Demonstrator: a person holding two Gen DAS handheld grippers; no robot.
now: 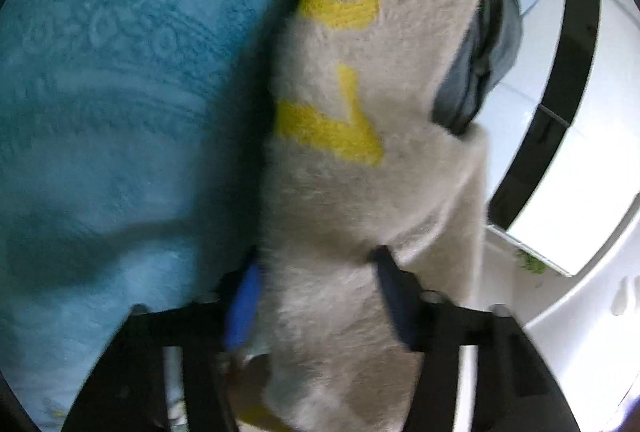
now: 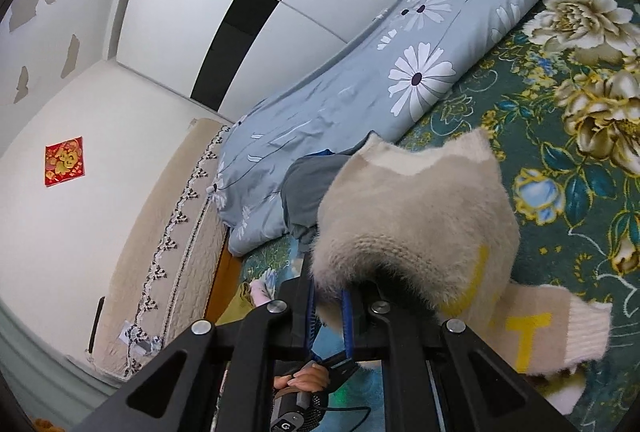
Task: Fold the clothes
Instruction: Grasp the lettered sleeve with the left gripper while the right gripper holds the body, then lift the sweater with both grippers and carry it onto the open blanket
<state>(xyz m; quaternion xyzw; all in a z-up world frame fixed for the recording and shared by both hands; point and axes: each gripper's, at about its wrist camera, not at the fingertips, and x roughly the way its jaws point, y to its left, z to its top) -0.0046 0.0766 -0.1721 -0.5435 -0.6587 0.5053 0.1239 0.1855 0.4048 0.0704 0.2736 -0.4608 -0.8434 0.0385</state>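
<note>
A fuzzy beige sweater (image 1: 360, 172) with yellow letters fills the left wrist view and hangs over a teal bedspread (image 1: 100, 92). My left gripper (image 1: 318, 296) is shut on a thick bunch of it, and the blue pads (image 1: 244, 304) press in from both sides. In the right wrist view the same sweater (image 2: 416, 216) drapes over my right gripper (image 2: 332, 308). That gripper is shut on a fold, its pads nearly together. A ribbed cuff or hem (image 2: 560, 336) with a yellow letter trails to the right on the bed.
A grey garment (image 2: 304, 184) lies behind the sweater on the green floral sheet (image 2: 560, 160). A blue daisy duvet (image 2: 360, 92) runs along the wall side. A beige headboard (image 2: 172, 232) and a white wardrobe (image 2: 280, 12) stand beyond. A hand (image 2: 308, 378) shows below the right gripper.
</note>
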